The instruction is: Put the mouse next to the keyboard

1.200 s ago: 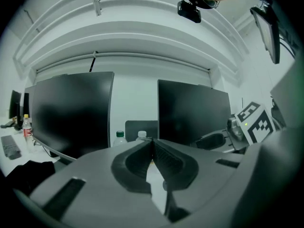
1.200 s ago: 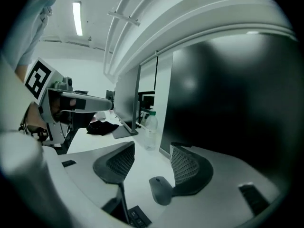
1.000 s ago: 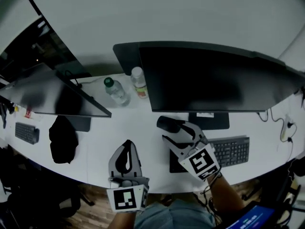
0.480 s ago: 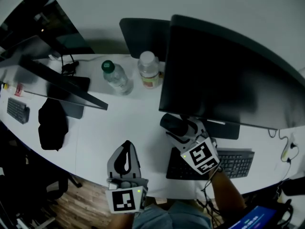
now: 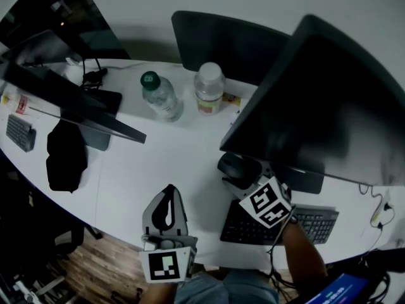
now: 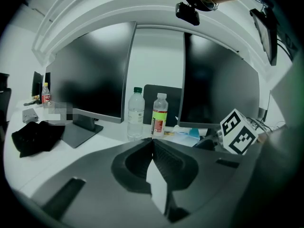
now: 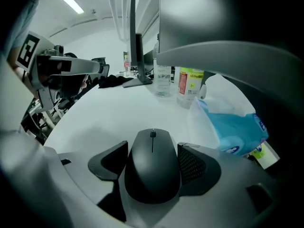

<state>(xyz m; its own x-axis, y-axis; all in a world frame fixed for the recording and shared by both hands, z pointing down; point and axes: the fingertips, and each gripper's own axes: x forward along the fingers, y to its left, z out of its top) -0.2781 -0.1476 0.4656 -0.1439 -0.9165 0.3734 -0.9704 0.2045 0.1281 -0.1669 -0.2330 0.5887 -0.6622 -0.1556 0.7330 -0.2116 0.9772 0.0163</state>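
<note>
The black mouse (image 5: 236,166) (image 7: 152,167) lies on the white desk, just beyond the left end of the black keyboard (image 5: 316,224). My right gripper (image 5: 238,175) (image 7: 152,152) reaches over the keyboard's left part. Its jaws are opening, with the mouse between them and the pads close beside its flanks, no longer pressing. Nearer the desk's front edge, my left gripper (image 5: 168,194) (image 6: 153,144) hangs shut with nothing in it.
A large dark monitor (image 5: 329,106) overhangs the mouse and keyboard. Two plastic bottles (image 5: 161,97) (image 5: 209,87) stand behind. A blue tissue pack (image 7: 228,122) lies right of the mouse. To the left are a second monitor (image 5: 63,100), a black cloth (image 5: 63,157) and a small keyboard (image 5: 19,132).
The view has swung to the left and closer. My right gripper's jaws have spread apart round the mouse, which stays on the desk. The left gripper has not moved.
</note>
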